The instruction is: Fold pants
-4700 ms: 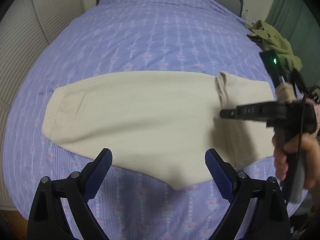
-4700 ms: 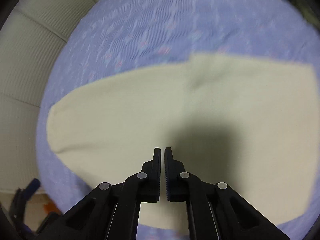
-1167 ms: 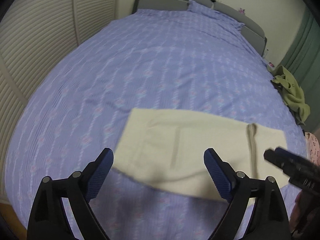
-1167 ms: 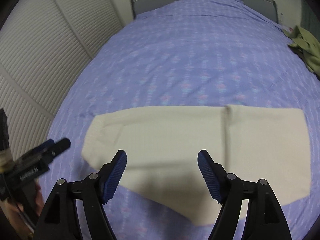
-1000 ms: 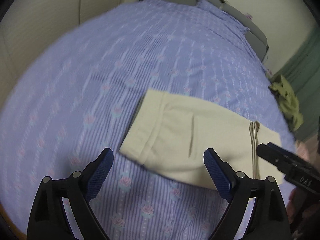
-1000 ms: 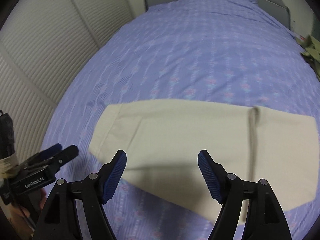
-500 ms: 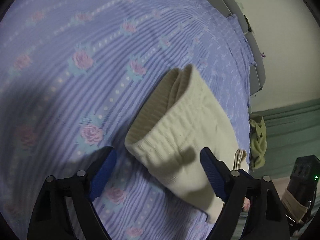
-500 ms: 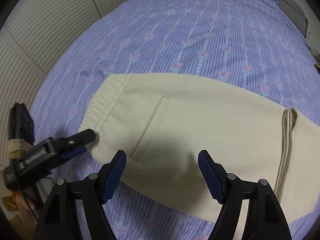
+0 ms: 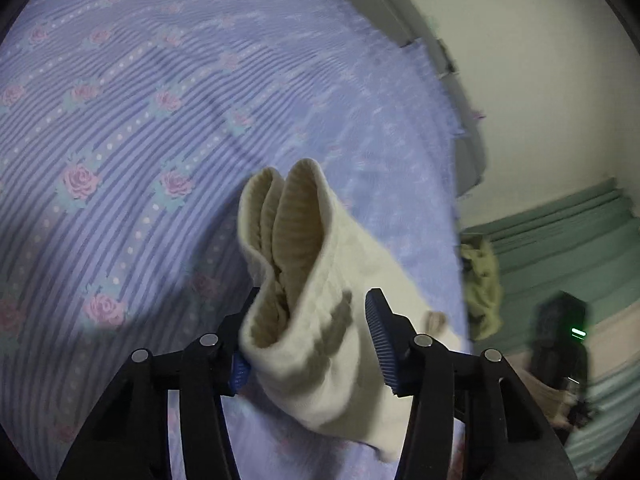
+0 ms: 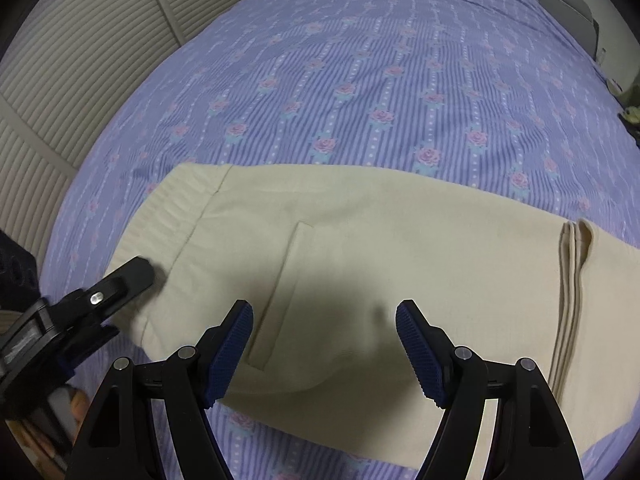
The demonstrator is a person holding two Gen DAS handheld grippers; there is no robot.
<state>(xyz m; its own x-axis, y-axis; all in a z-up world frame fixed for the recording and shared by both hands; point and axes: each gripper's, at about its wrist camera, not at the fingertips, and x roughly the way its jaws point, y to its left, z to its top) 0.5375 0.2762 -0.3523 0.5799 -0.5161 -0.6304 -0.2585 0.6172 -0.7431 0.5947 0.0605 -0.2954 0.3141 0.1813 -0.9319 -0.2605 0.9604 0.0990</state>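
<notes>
Cream pants lie folded lengthwise on the bed, waistband to the left, with the cuffs folded over at the right. In the left wrist view the ribbed waistband bunches up between the fingers of my left gripper, which is partly closed around it with a gap still showing on the right side. That gripper also shows in the right wrist view, at the waistband's near corner. My right gripper is open and empty above the near edge of the pants by the pocket slit.
The bed has a purple striped floral cover. A louvred closet door stands at the left. A grey headboard is at the far end. An olive garment lies at the bed's right edge by green curtains.
My left gripper has come down to the waistband corner and narrowed around it, lifting and bunching the fabric. My right gripper has dropped closer to the pants and stayed open.
</notes>
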